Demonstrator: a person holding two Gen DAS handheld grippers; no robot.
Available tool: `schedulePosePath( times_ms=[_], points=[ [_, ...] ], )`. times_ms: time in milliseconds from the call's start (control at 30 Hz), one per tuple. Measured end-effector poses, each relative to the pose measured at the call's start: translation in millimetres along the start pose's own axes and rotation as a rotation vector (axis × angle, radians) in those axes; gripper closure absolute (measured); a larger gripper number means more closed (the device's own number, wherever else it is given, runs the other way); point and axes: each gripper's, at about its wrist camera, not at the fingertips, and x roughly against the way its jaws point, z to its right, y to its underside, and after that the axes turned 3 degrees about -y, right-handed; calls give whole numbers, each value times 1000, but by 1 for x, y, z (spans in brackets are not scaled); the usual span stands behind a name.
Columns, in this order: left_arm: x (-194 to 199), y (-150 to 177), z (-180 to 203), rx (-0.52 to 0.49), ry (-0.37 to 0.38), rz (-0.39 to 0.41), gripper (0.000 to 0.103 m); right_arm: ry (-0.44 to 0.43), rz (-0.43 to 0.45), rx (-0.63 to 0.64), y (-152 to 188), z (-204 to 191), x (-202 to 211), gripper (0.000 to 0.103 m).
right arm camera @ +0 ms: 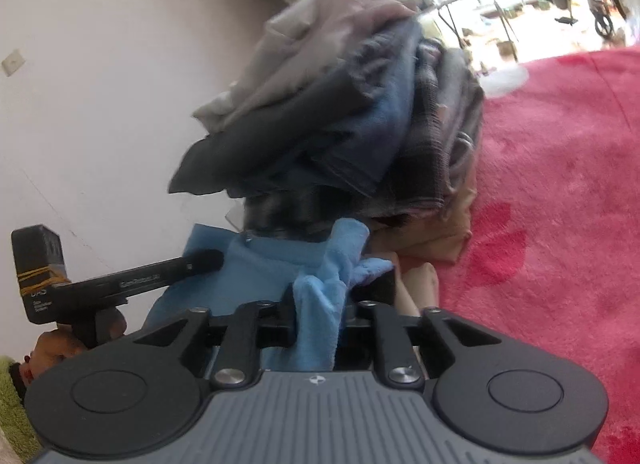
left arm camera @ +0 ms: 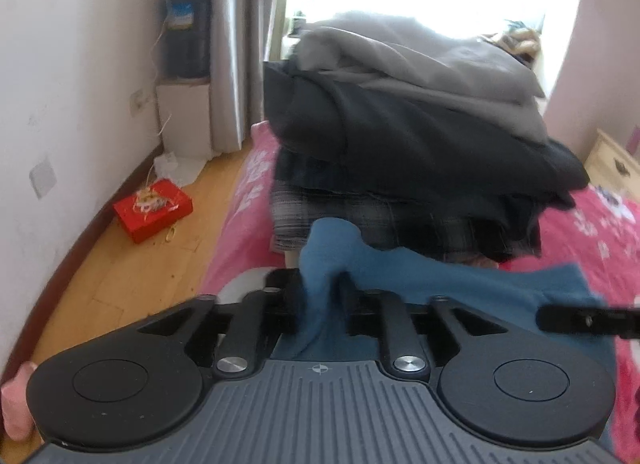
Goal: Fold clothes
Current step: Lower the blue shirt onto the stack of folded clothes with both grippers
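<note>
From where I stand, the red box (left arm camera: 153, 210) sits off on the wooden floor (left arm camera: 120, 272) at the far left, well apart from the work. On the pink bed (left arm camera: 600, 232) the blue garment (left arm camera: 460, 284) lies just in front of the pile of folded clothes (left arm camera: 400, 136), one bunched corner rising up between the jaws of the left gripper (left arm camera: 316, 288). Those jaws stand partly parted with the cloth threaded through them; the picture is soft there, so I would only guess that the pads are no longer pinching it. Further right, the right gripper (right arm camera: 340, 292) has another raised fold of the same blue cloth between its own partly parted jaws, and again the hold looks slack. The step in hand seems to be laying the folded edge down. To do it well, both sides should let go level with each other, close to the bed, so the fold lands flat and square, clear of the pile.
</note>
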Motion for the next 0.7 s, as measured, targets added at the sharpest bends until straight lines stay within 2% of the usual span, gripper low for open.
schedulePosePath(
  times_ms=[33,67,133,233,333,433,567,700],
  points=[
    [1,-2,-4,22,-6,-3,58,-12,-2,-16,-1,4,1,73],
    [3,-4,-9,53,-8,-1,55,-23,-2,-36,-3,8,3,69],
    [8,-7,-19,116,-9,11,54,-45,4,-89,-8,17,9,65],
    [22,-8,-29,185,-18,44,54,-16,65,-149,-17,31,24,48],
    [41,-7,-35,225,-42,83,54,5,125,-182,-28,43,42,50],
    [66,1,-40,245,-37,96,54,-9,144,-103,-35,32,54,55],
    [102,17,-42,233,-26,77,54,-97,110,57,-36,-7,51,61],
    [137,48,-46,253,-28,36,54,-190,46,210,-24,-46,38,63]
  ],
)
